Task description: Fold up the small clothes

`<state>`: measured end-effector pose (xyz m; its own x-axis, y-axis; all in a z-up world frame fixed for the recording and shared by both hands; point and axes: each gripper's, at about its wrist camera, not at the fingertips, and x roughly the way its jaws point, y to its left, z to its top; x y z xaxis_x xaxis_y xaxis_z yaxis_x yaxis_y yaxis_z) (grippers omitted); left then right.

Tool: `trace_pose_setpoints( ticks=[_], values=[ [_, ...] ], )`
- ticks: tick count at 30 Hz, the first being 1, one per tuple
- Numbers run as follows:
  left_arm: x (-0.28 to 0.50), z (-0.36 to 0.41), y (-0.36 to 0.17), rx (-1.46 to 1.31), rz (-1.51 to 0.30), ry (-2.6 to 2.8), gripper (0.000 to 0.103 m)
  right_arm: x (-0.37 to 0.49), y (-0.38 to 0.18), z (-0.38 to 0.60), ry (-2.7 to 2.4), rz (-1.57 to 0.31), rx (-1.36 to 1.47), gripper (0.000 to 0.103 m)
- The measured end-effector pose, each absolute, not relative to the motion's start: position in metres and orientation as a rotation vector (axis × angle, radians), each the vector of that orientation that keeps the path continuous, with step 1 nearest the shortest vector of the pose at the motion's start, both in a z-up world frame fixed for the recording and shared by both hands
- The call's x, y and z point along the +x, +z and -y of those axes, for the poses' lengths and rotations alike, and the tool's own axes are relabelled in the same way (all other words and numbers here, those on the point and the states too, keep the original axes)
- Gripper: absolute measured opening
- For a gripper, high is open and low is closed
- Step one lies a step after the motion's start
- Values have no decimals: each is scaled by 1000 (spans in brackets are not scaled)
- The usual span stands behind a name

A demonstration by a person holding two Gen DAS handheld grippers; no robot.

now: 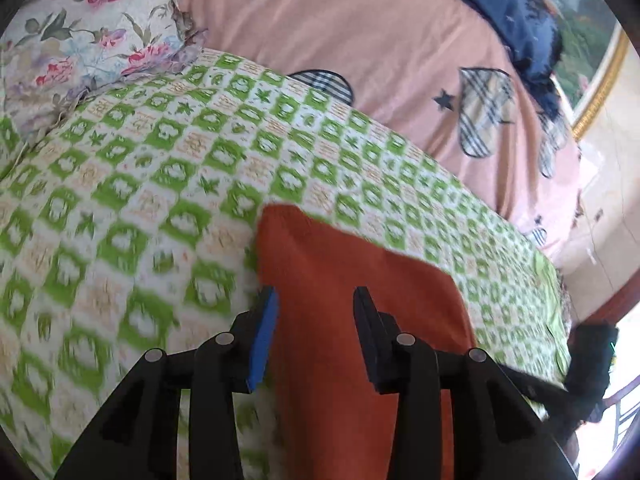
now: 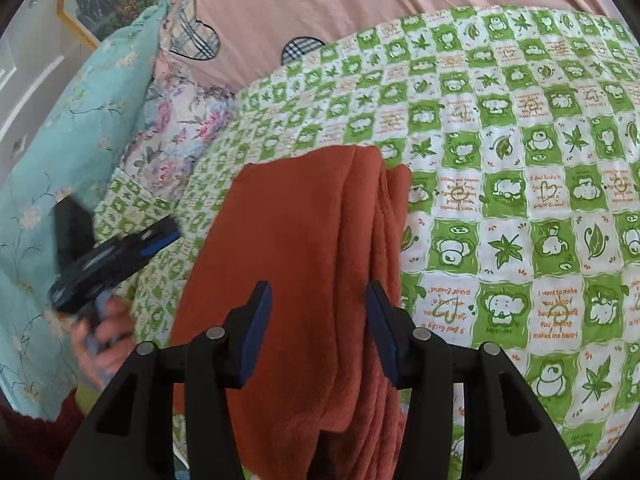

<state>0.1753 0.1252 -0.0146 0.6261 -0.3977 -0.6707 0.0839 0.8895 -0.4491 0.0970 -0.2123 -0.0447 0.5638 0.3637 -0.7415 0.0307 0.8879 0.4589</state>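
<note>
Rust-orange knit garment (image 2: 304, 272), folded into a long stack, lies on the green-checked quilt (image 2: 520, 208) under both my tools. My right gripper (image 2: 318, 312) hangs wide open over it, fingers apart, gripping nothing. My left gripper (image 1: 316, 316) is open too, empty; it shows blurred at nine o'clock in the right view.

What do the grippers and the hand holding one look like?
Both grippers, left and right, are matte black plastic with blue pads on their fingers and round silver pins at the linkage joints. The bare hand grips a pale blue handle. No cables show.
</note>
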Motion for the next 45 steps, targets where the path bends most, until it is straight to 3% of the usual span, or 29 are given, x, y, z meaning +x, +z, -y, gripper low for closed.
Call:
trace_pose_setpoints(
  ticks=[4, 8, 14, 20, 24, 34, 36, 41, 45],
  values=[
    [123, -110, -10, -406, -838, -402, 39, 108, -59, 214, 189, -995, 462, 43],
    [90, -90, -13, -357, -856, -508, 39, 114, -67, 214, 167, -1024, 462, 10],
    [72, -71, -21, -288, -913, -559, 38, 87, -6, 213, 264, -853, 475, 10],
    [65, -62, -44, -296, -982, -574, 38, 96, -71, 234, 175, -1008, 494, 10],
    [64, -61, -53, -307, -995, -565, 38, 96, -88, 243, 168, -998, 543, 10],
    [68, -45, -61, -286, -995, -536, 38, 97, -86, 241, 113, -1006, 520, 10],
    [66, -43, -60, -274, -995, -529, 38, 92, -75, 242, 94, -1000, 516, 16],
    [58, -58, -51, -333, -998, -558, 38, 57, -20, 218, 107, -886, 423, 17],
    [41, -65, -41, -331, -987, -605, 38, 45, -24, 188, 205, -937, 385, 18]
  ],
)
